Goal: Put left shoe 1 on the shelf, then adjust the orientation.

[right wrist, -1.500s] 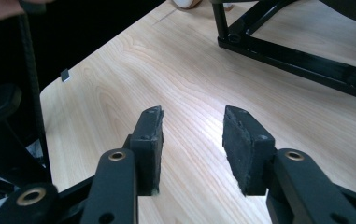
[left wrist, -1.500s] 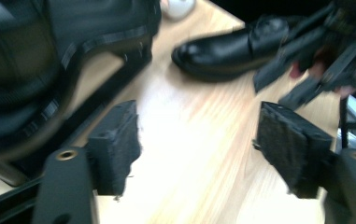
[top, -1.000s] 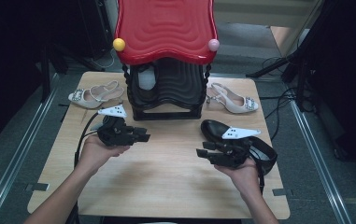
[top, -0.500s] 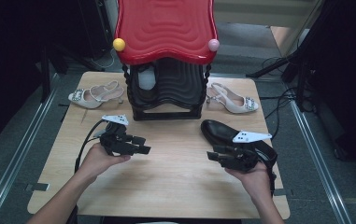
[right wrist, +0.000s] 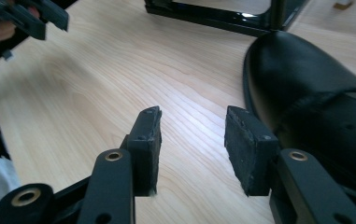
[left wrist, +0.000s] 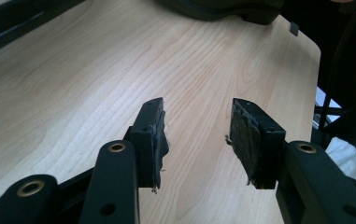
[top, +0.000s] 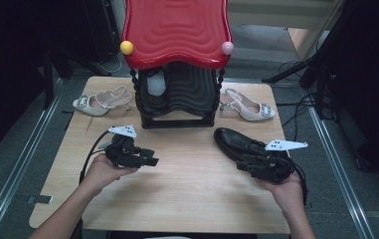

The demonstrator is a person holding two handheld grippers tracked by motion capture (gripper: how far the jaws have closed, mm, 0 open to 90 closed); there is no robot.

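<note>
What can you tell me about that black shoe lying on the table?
The black shoe is a glossy, leather-looking lace-up dress shoe with a rounded toe. It lies flat on the wooden table, on its right side, toe towards the black rack. The right gripper hovers beside and partly over its heel end, jaws open and gripping nothing. Whether they touch cannot be told.

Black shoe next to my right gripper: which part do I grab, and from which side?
Probably the collar at the black shoe's opening. Its toe points toward the black rack and the heel lies under the right gripper, whose jaws stand open just beside it. Come from above at the heel end, one jaw inside the opening.
</note>
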